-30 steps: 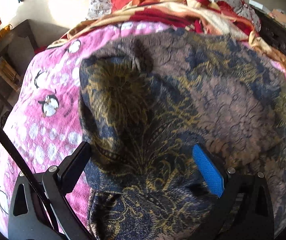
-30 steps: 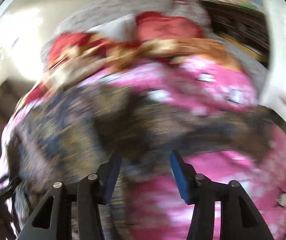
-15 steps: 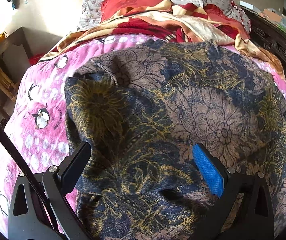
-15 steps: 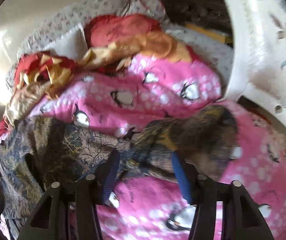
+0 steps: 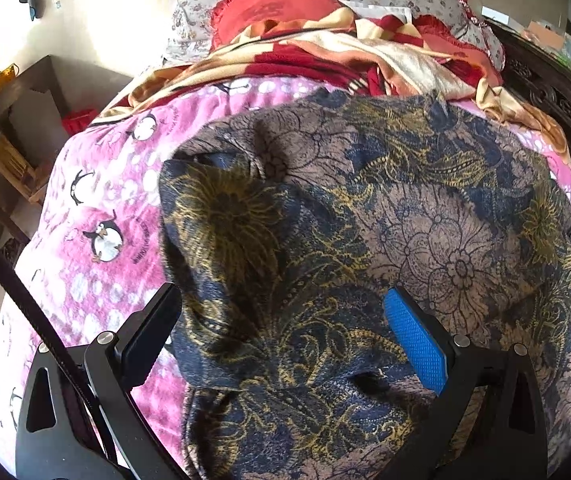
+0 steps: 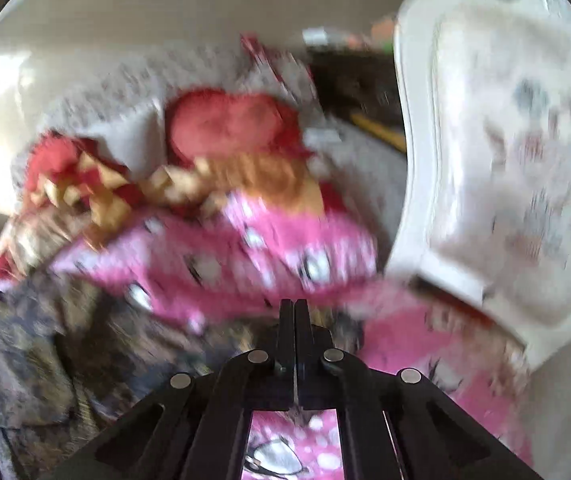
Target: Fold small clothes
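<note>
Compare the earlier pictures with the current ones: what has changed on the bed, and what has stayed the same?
The right gripper has snapped shut; its view is too blurred to tell whether the floral garment's edge is pinched, and it has swung up toward the white chair. The left gripper stays open over the garment, which still lies spread on the pink penguin blanket.

Dark floral garment, rumpled, spread over pink bedspread

both wrist views look steeply down, close over the pink bedspread, sharing the patterned cloth.
</note>
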A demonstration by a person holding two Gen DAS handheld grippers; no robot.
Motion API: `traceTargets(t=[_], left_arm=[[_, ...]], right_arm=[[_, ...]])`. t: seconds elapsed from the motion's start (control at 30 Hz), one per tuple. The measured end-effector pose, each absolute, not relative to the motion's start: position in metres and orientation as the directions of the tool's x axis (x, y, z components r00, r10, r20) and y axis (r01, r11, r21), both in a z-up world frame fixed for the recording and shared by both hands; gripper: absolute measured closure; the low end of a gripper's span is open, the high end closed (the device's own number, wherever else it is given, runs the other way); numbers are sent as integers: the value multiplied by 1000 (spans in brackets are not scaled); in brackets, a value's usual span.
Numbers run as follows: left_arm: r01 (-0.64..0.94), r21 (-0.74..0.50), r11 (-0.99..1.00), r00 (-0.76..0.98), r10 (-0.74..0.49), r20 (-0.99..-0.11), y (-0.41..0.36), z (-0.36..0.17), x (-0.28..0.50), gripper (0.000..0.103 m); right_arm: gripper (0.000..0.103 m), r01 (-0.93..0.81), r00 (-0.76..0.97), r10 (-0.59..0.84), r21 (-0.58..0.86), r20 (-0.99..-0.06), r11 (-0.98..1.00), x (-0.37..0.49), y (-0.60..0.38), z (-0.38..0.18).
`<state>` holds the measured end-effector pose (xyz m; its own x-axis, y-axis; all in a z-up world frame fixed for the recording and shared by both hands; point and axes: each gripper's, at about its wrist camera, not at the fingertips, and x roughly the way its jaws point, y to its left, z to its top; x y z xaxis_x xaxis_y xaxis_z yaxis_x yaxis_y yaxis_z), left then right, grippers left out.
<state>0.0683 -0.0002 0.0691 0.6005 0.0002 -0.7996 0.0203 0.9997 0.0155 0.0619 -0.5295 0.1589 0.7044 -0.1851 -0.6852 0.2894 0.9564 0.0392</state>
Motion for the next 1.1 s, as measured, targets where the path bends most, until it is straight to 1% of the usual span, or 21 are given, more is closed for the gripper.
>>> traceTargets(t=[0.07, 0.13, 0.17, 0.2, 0.27, 0.3, 0.4, 0.43, 0.5, 0.57, 0.6, 0.63, 0.7, 0.8, 0.87, 0.93, 1.03, 1.1], left_arm=[[13, 7, 1000, 608, -2, -794, 3, 73, 66, 1], [4, -4, 1000, 616, -6, -788, 6, 77, 64, 1], [0, -10, 1000, 620, -8, -785, 7, 79, 62, 1], [-3, -14, 1000, 622, -9, -783, 8, 80, 60, 1], [-9, -23, 1000, 619, -13, -785, 11, 80, 57, 1], [-10, -27, 1000, 615, -15, -788, 12, 79, 56, 1], [-14, -25, 1000, 601, -12, -799, 15, 76, 52, 1], [-15, -18, 1000, 599, -6, -801, 16, 75, 52, 1], [-20, -7, 1000, 594, 6, -804, 18, 73, 52, 1], [-24, -6, 1000, 591, 9, -807, 20, 73, 51, 1], [-25, -9, 1000, 592, 8, -806, 21, 73, 51, 1], [-25, -10, 1000, 596, 7, -803, 23, 74, 51, 1], [-26, -6, 1000, 601, 11, -799, 26, 75, 51, 1], [-31, -4, 1000, 598, 16, -801, 30, 73, 55, 1], [-31, -8, 999, 596, 12, -803, 32, 73, 58, 1], [-29, -16, 999, 605, 5, -796, 33, 78, 58, 1], [-27, -26, 999, 628, -3, -778, 37, 90, 57, 1], [-29, -33, 999, 646, -6, -764, 41, 99, 56, 1]], right_arm=[[103, 206, 735, -135, 29, -665, 978, 66, -512, 184], [103, 151, 712, -106, 3, -694, 989, 76, -492, 189], [100, 130, 700, -90, 3, -709, 991, 81, -483, 185], [95, 116, 684, -73, 9, -726, 993, 86, -476, 177], [38, 127, 643, -70, 16, -762, 992, 92, -465, 151], [33, 147, 629, -73, 26, -774, 989, 95, -463, 134], [32, 219, 573, -94, 42, -814, 975, 104, -465, 84], [34, 251, 554, -101, 50, -827, 967, 106, -469, 69], [54, 301, 525, -86, 90, -847, 949, 110, -483, 44], [82, 308, 499, -63, 109, -864, 945, 111, -491, 29], [90, 306, 504, -72, 100, -861, 947, 108, -494, 31], [94, 303, 519, -84, 91, -851, 949, 104, -498, 37], [95, 296, 577, -104, 89, -810, 951, 92, -507, 63], [95, 284, 670, -156, 57, -726, 957, 74, -518, 120], [95, 246, 732, -136, 73, -667, 967, 64, -519, 162], [95, 156, 783, -61, 101, -618, 983, 60, -506, 199], [95, -83, 813, 145, 134, -564, 987, 62, -464, 248], [95, -253, 790, 287, 138, -542, 958, 64, -423, 272]])
